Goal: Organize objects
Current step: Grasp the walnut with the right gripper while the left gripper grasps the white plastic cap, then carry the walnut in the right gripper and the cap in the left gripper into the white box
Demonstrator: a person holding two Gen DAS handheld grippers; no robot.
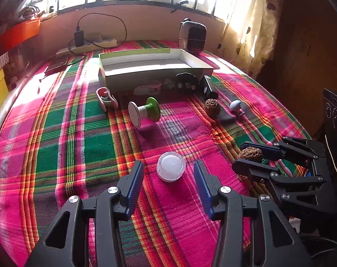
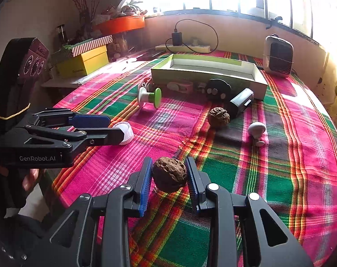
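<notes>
Currently: pick phase | right tool [image 2: 169, 175] clamped on walnut [image 2: 169, 174] | left tool [image 1: 168, 173] wide around white cap [image 1: 171, 166], ungripped | next: close, carry to box [image 1: 146, 75].

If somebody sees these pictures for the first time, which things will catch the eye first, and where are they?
First comes the bright pink and green plaid cloth covering the whole table. Near the front, the right tongs are shut on a wrinkled walnut, while the left tongs stand open around a small white round jar. Further back lies an open, empty box under the sunlit window.
</notes>
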